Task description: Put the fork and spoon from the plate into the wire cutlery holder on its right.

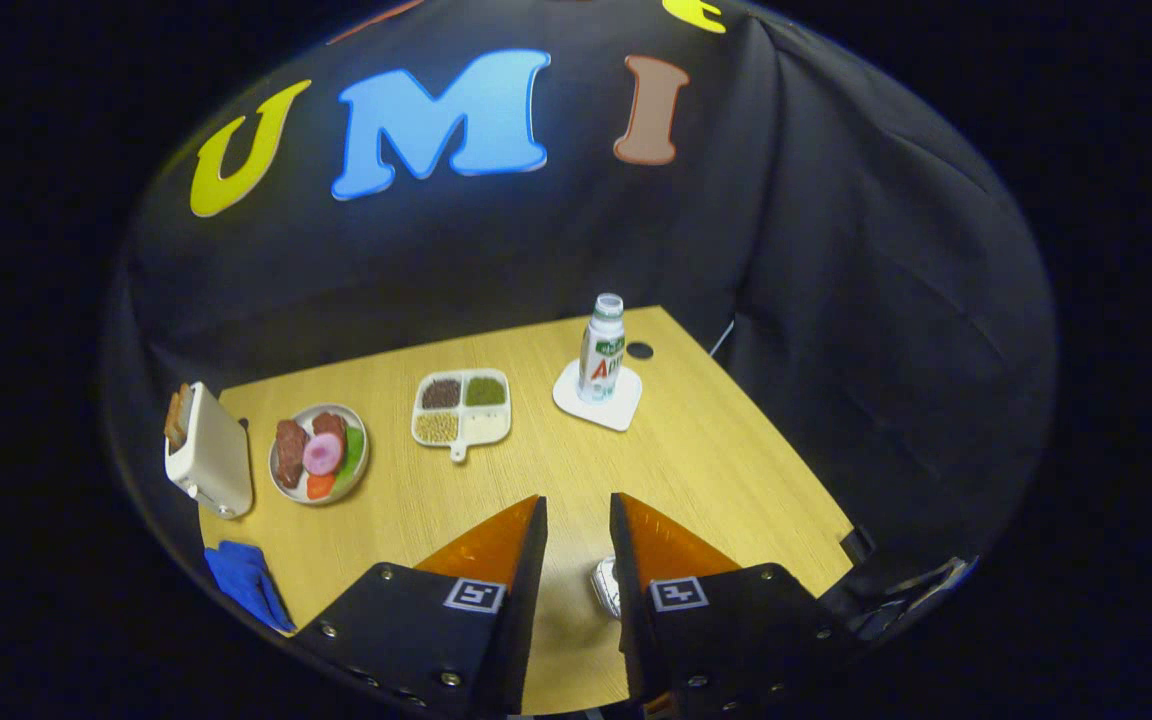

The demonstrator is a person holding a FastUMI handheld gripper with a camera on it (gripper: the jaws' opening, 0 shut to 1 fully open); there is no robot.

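My gripper (578,500) hangs above the wooden table (736,480), its jaws open with a narrow gap and nothing held between the tips. Low in that gap, close against the right finger (666,545), a small shiny metal thing (605,586) lies on the table. The finger hides most of it, so I cannot tell what it is.
Beyond the fingers stand a white four-part tray of grains (461,408) and a drink bottle (602,348) on a white coaster (618,412). Left of them are a round plate of food (319,453), a toaster with bread (206,450) and a blue cloth (246,585).
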